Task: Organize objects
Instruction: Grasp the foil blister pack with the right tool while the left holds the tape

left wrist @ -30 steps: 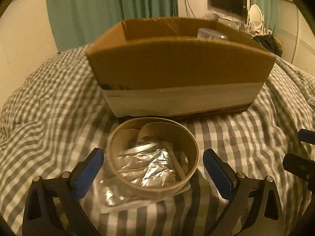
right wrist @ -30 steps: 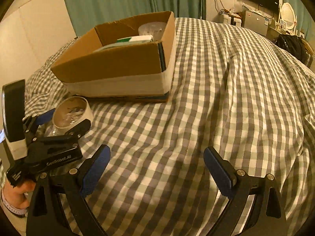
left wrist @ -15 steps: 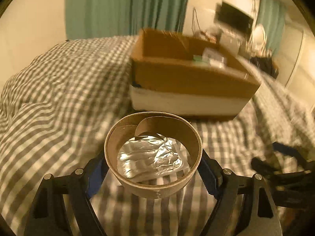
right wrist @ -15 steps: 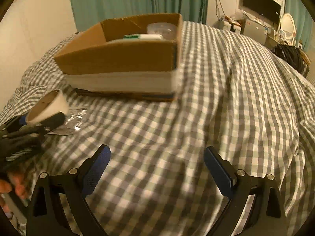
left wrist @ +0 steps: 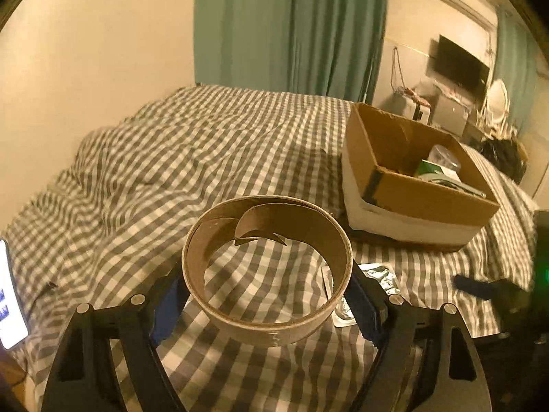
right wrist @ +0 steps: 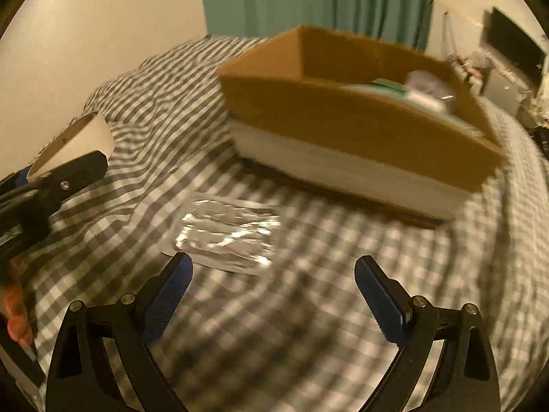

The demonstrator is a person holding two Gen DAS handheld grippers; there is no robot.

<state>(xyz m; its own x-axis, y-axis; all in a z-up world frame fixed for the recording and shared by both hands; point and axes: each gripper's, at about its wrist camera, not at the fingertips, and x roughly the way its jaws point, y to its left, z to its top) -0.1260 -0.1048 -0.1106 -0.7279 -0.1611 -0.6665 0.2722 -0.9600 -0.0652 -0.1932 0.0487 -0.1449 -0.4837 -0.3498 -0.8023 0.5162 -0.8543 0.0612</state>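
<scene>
My left gripper [left wrist: 267, 297] is shut on a brown cardboard ring [left wrist: 267, 322], an empty tape core, and holds it above the checked bedspread. The ring [right wrist: 73, 144] shows at the far left of the right wrist view, raised in the left gripper [right wrist: 51, 185]. A silver foil packet [right wrist: 228, 233] lies flat on the bed just ahead of my right gripper [right wrist: 274, 295], which is open with nothing between its fingers. The same packet [left wrist: 381, 276] peeks out behind the ring. An open cardboard box [left wrist: 411, 178] with several items inside sits on the bed at the right.
A lit phone screen [left wrist: 10, 295] lies at the left edge of the bed. A wall and green curtains [left wrist: 291, 27] stand behind the bed. A television [left wrist: 458, 65] and clutter fill the far right corner. A person's hand [right wrist: 15, 312] shows at lower left.
My left gripper closed on the cardboard ring, lifted it off the foil packet and swung left. The right gripper moved toward the packet, still open.
</scene>
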